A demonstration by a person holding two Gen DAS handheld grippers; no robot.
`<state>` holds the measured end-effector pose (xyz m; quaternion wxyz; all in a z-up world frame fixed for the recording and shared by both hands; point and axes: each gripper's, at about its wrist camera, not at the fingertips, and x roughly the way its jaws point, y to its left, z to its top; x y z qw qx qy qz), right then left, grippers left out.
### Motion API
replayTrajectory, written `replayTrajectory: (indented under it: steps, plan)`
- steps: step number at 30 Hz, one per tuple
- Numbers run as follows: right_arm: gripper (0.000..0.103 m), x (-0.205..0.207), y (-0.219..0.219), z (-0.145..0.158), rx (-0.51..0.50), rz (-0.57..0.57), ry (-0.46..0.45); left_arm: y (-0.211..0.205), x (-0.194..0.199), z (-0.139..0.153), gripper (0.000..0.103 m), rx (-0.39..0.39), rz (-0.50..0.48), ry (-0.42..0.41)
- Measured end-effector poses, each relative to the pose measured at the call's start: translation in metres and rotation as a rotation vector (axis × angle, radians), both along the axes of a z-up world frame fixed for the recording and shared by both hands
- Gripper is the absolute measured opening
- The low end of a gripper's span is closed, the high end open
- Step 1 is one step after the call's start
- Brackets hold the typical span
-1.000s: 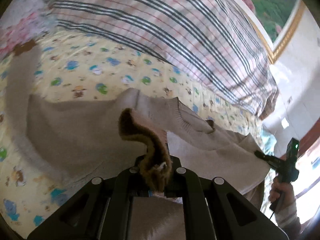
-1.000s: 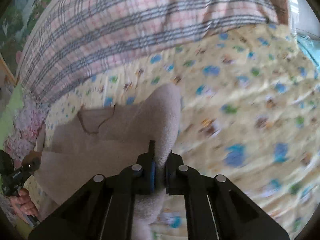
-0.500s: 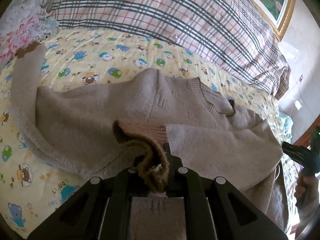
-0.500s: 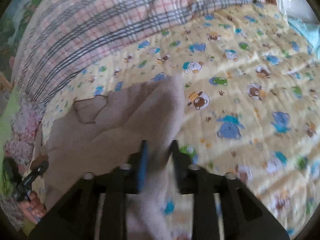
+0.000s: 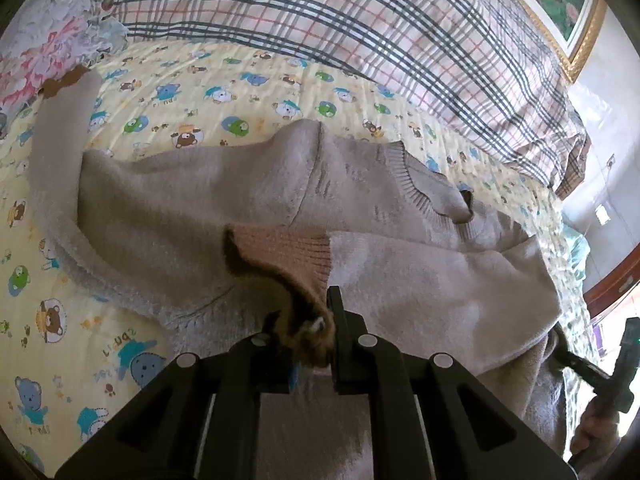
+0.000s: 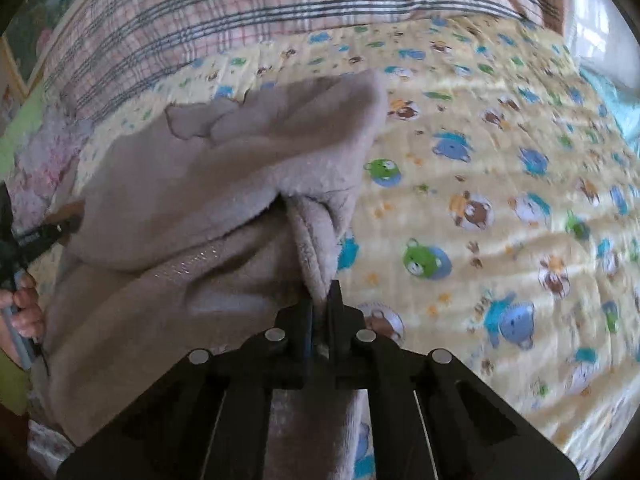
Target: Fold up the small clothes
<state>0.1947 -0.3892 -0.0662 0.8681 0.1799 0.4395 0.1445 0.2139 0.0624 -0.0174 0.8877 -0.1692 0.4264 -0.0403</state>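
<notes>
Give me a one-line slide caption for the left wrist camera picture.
Left gripper pinches the brown cuff of a beige sweater spread on a cartoon-print bedsheet.

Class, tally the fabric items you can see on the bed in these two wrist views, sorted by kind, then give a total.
Beige sweaters: 1, the beige sweater
Plaid quilts: 1, the plaid quilt
Yellow cartoon-print sheets: 1, the yellow sheet
Pink floral bedding: 1, the floral bedding
Total: 4
</notes>
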Motion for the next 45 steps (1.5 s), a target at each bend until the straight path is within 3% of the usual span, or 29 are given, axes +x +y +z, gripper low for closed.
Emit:
replayTrajectory:
  steps: [4,10,12,13,16,17,23,30,33,39,45]
  plan:
    - [0.005,-0.032,-0.027,0.017,0.029,-0.034,-0.011,-0.003,-0.003,0.001,0.01,0.009,-0.019,0.01]
    - [0.005,-0.052,-0.042,-0.018,0.052,-0.035,0.105,-0.014,-0.004,-0.013,0.014,0.066,-0.056,0.051]
    - [0.006,-0.051,-0.042,-0.017,0.077,-0.061,0.097,-0.011,-0.006,-0.017,0.017,0.058,-0.062,0.066]
    - [0.012,-0.049,-0.044,-0.013,0.082,-0.078,0.095,-0.009,-0.007,-0.017,0.021,0.052,-0.064,0.07]
    - [0.04,-0.042,-0.046,0.007,0.078,-0.12,0.06,-0.001,-0.013,-0.015,0.044,0.056,-0.065,0.075]
    - [0.044,-0.04,-0.046,0.014,0.08,-0.121,0.042,0.002,-0.016,-0.015,0.045,0.058,-0.064,0.073]
    - [0.045,-0.015,-0.025,0.047,0.131,-0.084,-0.033,0.027,-0.037,-0.009,0.047,0.031,-0.047,0.07]
    - [0.045,0.006,0.039,0.05,0.191,0.052,-0.045,0.079,-0.046,0.008,0.057,-0.013,0.088,0.036]
    - [0.045,0.011,0.065,0.045,0.217,0.095,-0.028,0.106,-0.041,0.015,0.066,-0.014,0.17,0.023]
    - [0.045,0.017,0.104,0.044,0.258,0.173,-0.015,0.152,-0.012,0.018,0.072,0.033,0.3,0.03]
    - [0.045,0.013,0.119,0.043,0.295,0.203,-0.009,0.219,0.026,0.004,0.073,-0.049,0.436,0.052]
